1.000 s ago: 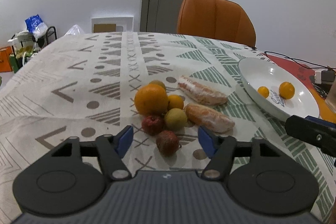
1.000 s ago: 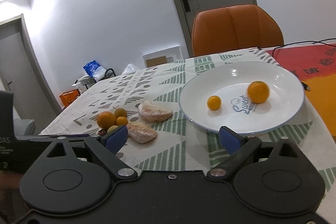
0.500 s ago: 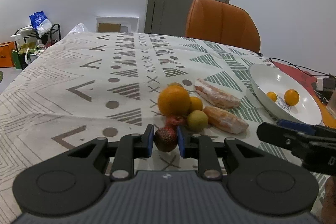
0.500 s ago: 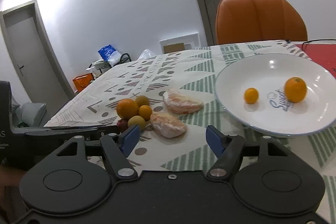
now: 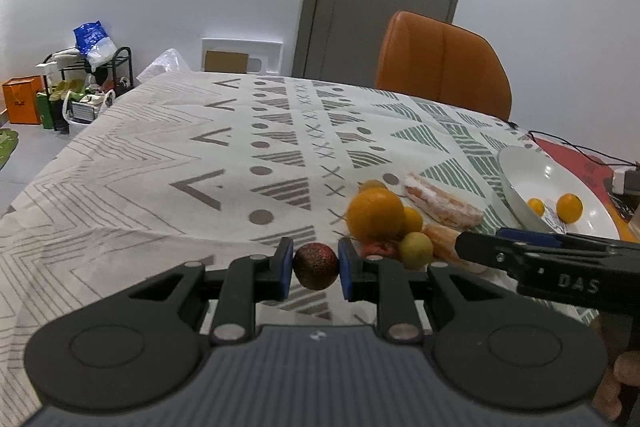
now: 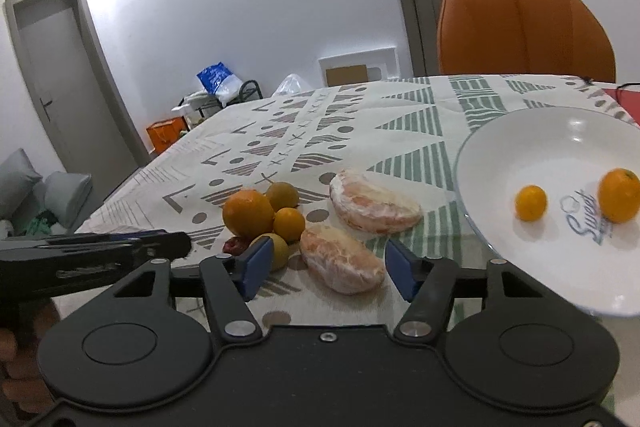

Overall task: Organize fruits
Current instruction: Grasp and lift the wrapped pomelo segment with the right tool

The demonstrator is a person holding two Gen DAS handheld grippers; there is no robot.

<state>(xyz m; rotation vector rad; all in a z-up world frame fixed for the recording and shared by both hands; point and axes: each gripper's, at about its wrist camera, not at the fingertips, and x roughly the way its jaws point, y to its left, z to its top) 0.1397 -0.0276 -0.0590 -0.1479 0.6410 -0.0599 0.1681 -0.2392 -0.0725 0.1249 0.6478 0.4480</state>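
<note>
My left gripper (image 5: 316, 266) is shut on a dark red round fruit (image 5: 316, 266) and holds it just above the patterned tablecloth. Beside it lies a pile: a big orange (image 5: 375, 214), small yellow fruits (image 5: 416, 250), a red fruit (image 5: 378, 249) and two peeled pomelo wedges (image 5: 440, 202). My right gripper (image 6: 326, 263) is open, its jaws on either side of the near pomelo wedge (image 6: 340, 259). The white plate (image 6: 520, 147) at the right holds two small oranges (image 6: 530, 202).
An orange chair (image 5: 444, 65) stands behind the table's far edge. A cable and small devices (image 5: 624, 181) lie on a red mat at the far right. The right gripper's body (image 5: 552, 267) crosses the left wrist view.
My left gripper closed on the dark red fruit and lifted it away from the pile. My right gripper moved left from the plate toward the near pomelo wedge.
</note>
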